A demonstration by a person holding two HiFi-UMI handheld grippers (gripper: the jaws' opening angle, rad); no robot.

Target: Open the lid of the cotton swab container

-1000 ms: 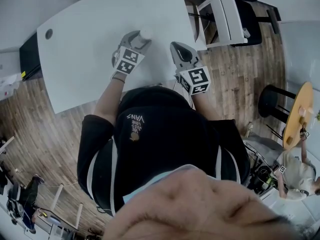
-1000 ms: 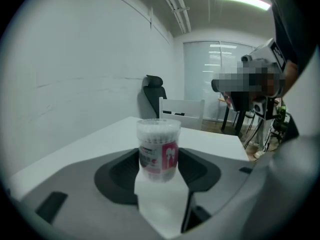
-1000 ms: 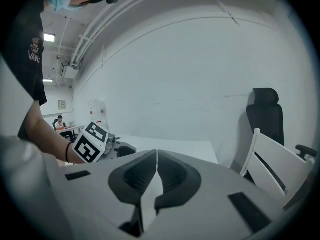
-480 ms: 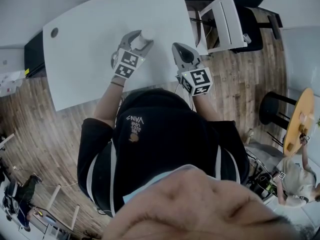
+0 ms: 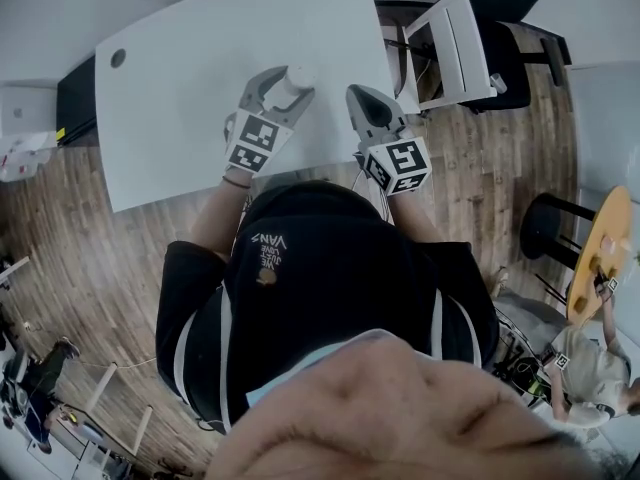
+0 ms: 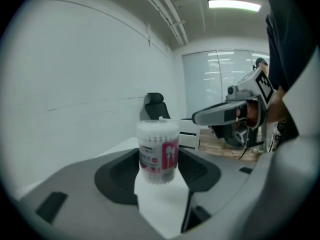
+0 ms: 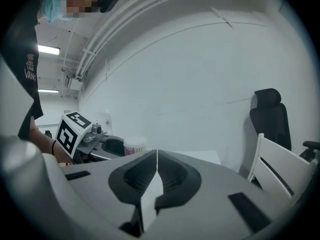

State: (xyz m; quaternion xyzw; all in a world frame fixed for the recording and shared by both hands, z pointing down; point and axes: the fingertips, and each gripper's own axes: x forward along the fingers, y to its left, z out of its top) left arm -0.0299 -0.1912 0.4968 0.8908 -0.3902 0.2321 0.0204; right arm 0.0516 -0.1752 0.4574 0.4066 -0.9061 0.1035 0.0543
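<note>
Container (image 6: 158,153) stands upright over the far right part of the table (image 5: 190,98), clamped in the left hand-held gripper (image 5: 284,86). A wooden floor (image 5: 500,158) runs all round. The table is white and broad, with a small dark hole (image 5: 119,58) near its far left corner. The person (image 5: 320,288), in a dark top, is at the table's near edge with a hand-held gripper in each hand. A white chair (image 5: 450,33) stands just right of the table's far right corner. The left hand-held gripper reaches out over the table. Its two dark pads press on the container's left and right sides, so it is closed on the container at about that width. The right hand-held gripper (image 5: 357,95) hangs just right of the left one, near the table's right edge and apart from the container. Its jaws are fully together with nothing between them. The container is a small clear tub with a pink and white label round its lower half. White swab tips are packed tight in its upper part. The clear lid (image 6: 158,126) is on and closed. White table surface shows in the gap below the base, but I cannot tell whether the base touches the table.
</note>
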